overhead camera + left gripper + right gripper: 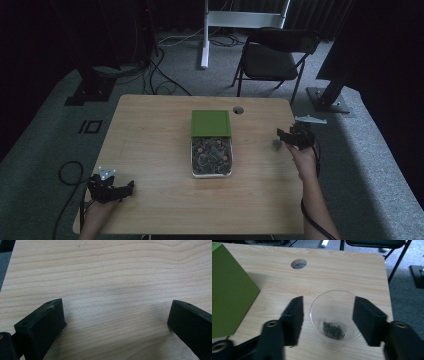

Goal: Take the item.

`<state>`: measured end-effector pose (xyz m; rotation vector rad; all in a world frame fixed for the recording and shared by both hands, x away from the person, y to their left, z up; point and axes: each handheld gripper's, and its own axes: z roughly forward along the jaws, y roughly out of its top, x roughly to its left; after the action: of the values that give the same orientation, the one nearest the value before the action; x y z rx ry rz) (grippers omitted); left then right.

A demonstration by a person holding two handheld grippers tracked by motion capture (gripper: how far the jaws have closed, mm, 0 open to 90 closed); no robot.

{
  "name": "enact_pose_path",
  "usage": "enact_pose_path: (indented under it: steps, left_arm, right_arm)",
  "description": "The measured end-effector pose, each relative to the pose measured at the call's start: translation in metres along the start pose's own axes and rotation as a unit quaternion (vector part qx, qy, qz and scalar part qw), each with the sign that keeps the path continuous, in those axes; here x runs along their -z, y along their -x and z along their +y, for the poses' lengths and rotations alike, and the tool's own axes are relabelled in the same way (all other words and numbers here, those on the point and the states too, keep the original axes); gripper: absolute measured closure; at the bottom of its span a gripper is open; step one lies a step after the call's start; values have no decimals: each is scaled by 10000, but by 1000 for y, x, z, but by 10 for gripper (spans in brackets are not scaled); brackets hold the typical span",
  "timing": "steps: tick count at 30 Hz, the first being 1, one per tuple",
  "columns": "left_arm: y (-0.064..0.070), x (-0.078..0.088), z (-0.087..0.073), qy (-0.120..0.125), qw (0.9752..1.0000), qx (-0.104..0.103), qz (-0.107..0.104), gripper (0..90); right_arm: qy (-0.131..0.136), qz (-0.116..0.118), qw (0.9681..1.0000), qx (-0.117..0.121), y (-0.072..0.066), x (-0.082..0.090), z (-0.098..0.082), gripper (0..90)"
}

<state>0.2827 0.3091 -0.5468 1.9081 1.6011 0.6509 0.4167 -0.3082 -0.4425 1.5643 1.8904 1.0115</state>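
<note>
Pale wooden table is occupying the centre of the high view, with grey carpet around it and a black folding chair standing at upper centre. At the middle of the table, a clear tray of small dark parts is lying below a green box. At right centre, the right gripper is straddling a clear plastic cup holding dark bits; its jaws are standing apart, clear of the cup wall. At lower left, the left gripper is resting wide open over bare wood.
</note>
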Motion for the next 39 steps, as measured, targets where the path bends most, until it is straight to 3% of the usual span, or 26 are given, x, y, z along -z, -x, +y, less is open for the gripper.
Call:
enact_pose_path:
  steps: [11, 28, 39]
  left_arm:
    - [0, 0, 0, 0, 10000, 1, 0, 17]
    - [0, 0, 0, 0, 10000, 0, -1, 17]
    - [0, 0, 0, -1, 10000, -1, 0, 17]
  right_arm:
    - [23, 63, 9999, -132, -3, 6, -9, 273]
    - [255, 173, 9995, 45, -17, 34, -25, 250]
    - [300, 257, 9992, -67, -14, 39, -43, 229]
